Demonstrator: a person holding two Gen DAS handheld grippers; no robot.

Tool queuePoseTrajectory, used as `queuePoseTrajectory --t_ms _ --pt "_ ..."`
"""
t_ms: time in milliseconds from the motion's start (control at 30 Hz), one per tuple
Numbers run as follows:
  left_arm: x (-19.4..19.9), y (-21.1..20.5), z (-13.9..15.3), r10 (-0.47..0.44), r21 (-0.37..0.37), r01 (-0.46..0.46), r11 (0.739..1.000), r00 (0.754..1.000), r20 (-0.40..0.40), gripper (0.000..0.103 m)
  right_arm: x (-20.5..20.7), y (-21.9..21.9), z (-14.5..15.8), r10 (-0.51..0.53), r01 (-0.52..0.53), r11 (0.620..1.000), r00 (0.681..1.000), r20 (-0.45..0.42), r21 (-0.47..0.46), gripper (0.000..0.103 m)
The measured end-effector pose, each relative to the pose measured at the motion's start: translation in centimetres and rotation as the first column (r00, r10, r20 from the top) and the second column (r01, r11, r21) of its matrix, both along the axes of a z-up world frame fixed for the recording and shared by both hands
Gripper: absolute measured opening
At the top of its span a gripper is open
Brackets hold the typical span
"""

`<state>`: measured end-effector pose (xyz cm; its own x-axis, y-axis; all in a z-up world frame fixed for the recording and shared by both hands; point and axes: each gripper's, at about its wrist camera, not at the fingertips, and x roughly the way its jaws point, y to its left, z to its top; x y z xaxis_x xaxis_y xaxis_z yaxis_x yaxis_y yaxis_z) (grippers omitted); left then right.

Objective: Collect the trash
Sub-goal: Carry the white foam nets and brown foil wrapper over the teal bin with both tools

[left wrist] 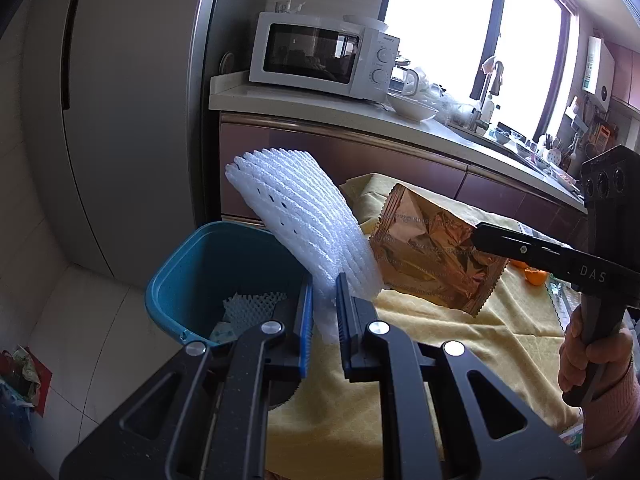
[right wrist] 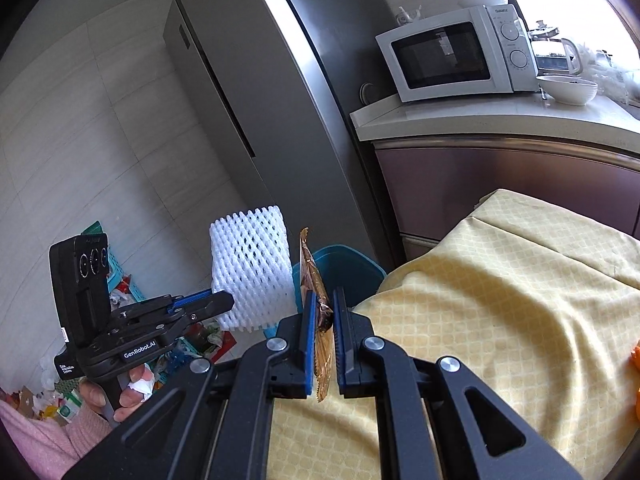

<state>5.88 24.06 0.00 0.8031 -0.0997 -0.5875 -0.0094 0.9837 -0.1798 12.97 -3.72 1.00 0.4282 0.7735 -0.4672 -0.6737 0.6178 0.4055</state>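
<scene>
Jaws clamp white foam net point(left wrist: 304, 220), crinkled copper foil wrapper point(left wrist: 432, 256).

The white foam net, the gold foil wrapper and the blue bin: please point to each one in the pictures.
White foam net point(left wrist: 304, 224), left wrist view, middle of its ribbed side.
Gold foil wrapper point(left wrist: 432, 256), left wrist view, crinkled centre.
Blue bin point(left wrist: 192, 264), left wrist view, inner wall.

A: Daylight floods through the window point(left wrist: 448, 28) right of the microwave point(left wrist: 320, 56), blown out white.

B: Both views stay sharp; fisheye bends edges, corners darken left of it.
</scene>
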Motion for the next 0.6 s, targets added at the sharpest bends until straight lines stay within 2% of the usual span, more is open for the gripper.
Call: queuePoseTrajectory --t_ms 600 --pt "1.9 4.5 -2.5 0.113 0.011 -0.112 0.994 0.991 -0.068 0.012 3.9 5.7 -1.1 0.040 -0.042 0.999 0.998 -0.054 -0.034 0.007"
